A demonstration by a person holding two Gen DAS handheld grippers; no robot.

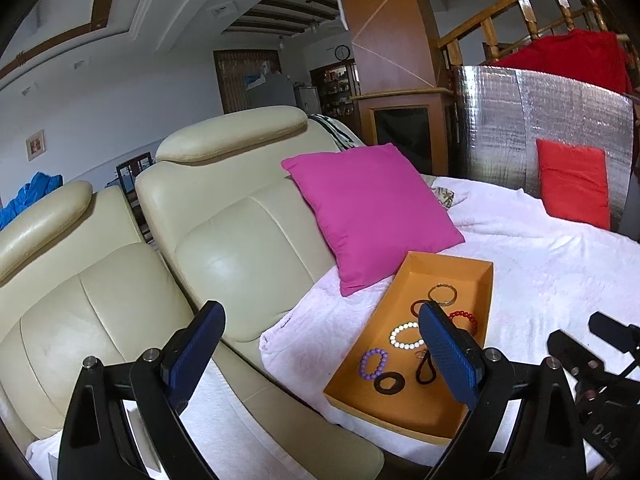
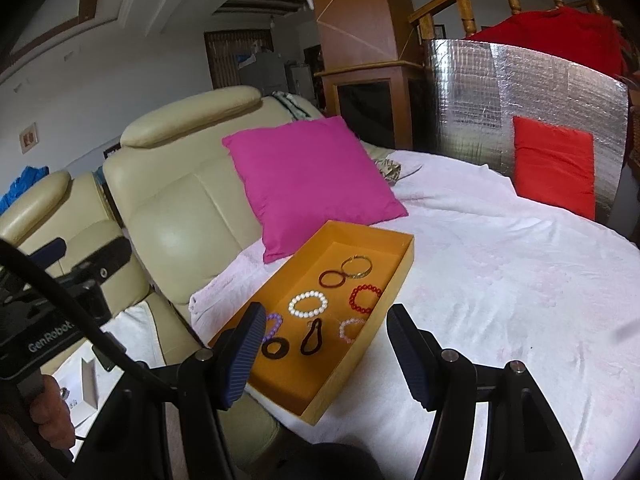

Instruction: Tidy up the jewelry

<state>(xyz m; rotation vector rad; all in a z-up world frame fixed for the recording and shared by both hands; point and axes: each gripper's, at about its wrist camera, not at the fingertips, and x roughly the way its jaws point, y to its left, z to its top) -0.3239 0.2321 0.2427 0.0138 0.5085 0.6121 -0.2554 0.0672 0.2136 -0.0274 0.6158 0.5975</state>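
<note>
Both the left gripper (image 1: 320, 356) and the right gripper (image 2: 326, 354) hover with fingers spread wide, holding nothing. At lower centre of the right view, the orange tray (image 2: 404, 258) already holds every visible bracelet, among them the white bead bracelet (image 2: 308, 304). Sorting looks nearly done; any next move calls for lowering onto one piece.

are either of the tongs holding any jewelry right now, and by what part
Nothing is held. The left tongs and right tongs are both open and empty; the bracelets lie in the orange tray.
</note>
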